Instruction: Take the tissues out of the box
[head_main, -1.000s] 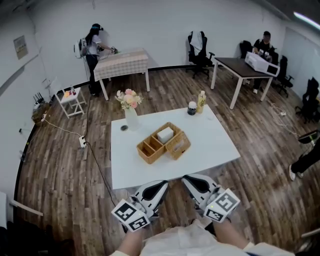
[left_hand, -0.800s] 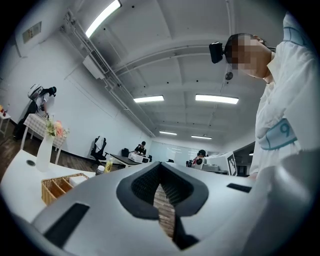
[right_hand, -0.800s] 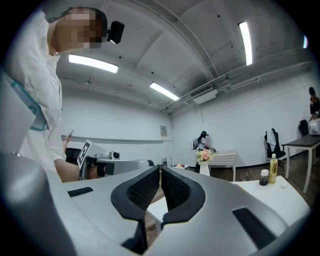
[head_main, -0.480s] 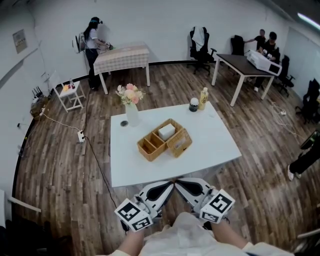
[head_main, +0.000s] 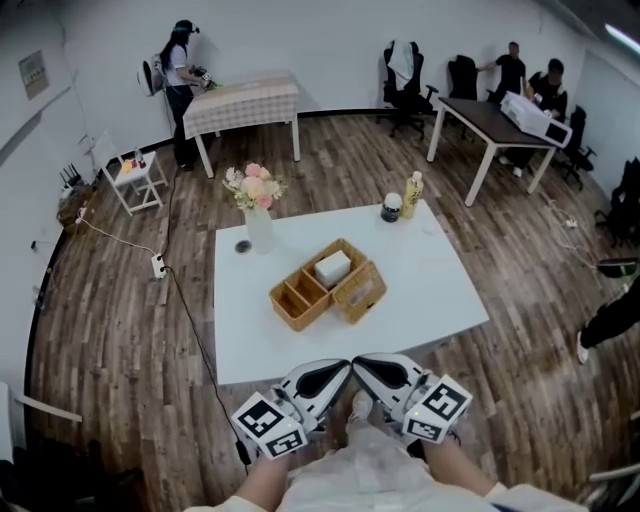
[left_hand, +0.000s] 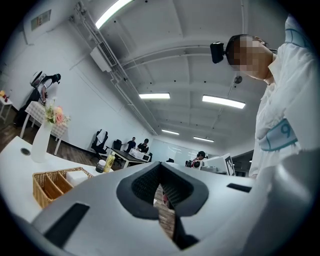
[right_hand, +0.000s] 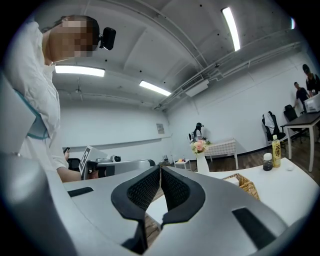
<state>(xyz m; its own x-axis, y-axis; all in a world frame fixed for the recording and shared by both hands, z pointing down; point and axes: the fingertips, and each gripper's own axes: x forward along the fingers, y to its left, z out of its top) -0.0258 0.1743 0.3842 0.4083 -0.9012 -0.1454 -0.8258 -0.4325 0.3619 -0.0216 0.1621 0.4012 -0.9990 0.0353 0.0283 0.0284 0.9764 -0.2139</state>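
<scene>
white box (head_main: 332, 268) contents too small to tell

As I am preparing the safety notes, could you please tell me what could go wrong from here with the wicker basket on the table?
1. The left gripper and right gripper are both shut; reaching in so could shove the white pack instead of gripping it.
2. The wicker basket looks light; a pull may lift it too.
3. The tall flower vase behind it might tip if bumped.
</scene>
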